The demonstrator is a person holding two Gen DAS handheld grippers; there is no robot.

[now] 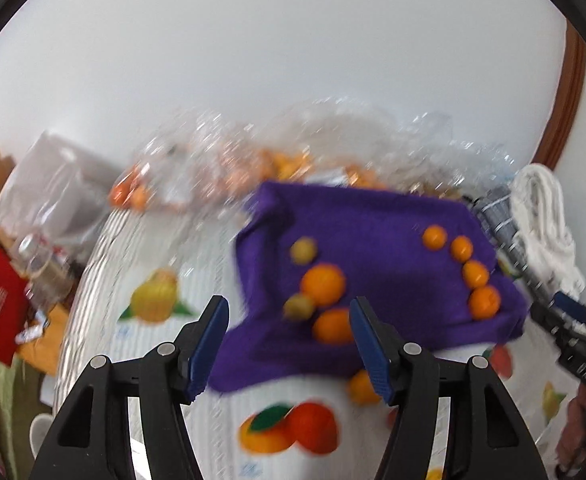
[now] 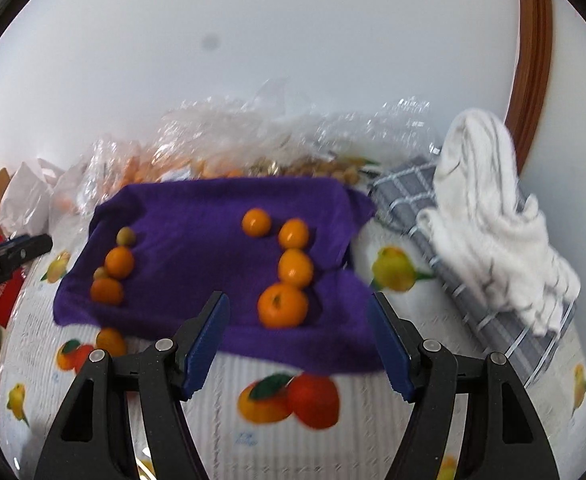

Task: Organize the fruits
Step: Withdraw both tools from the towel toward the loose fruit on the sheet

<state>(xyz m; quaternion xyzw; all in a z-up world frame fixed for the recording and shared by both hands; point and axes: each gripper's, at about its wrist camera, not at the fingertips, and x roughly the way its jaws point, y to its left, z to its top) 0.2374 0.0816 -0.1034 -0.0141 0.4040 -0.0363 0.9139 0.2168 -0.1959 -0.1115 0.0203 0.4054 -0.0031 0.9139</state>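
Purple cloth [image 2: 213, 232] lies on my fruit-print tabletop [image 2: 353, 412]. Right on it, a row of four oranges [image 2: 283, 306] looks sorted; left cluster [image 2: 113, 276] mixes oranges with small greenish fruits. One orange [image 2: 111, 340] sits off the near-left edge. Left gripper [image 1: 289, 344] and right gripper [image 2: 299, 344] both apart, empty.

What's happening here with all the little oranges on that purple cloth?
A person is sorting fruit with two tools. The left hand-held gripper and right hand-held gripper both hang open and empty above the purple cloth. Four oranges form a line on it; another cluster sits apart, and one orange lies off the cloth.
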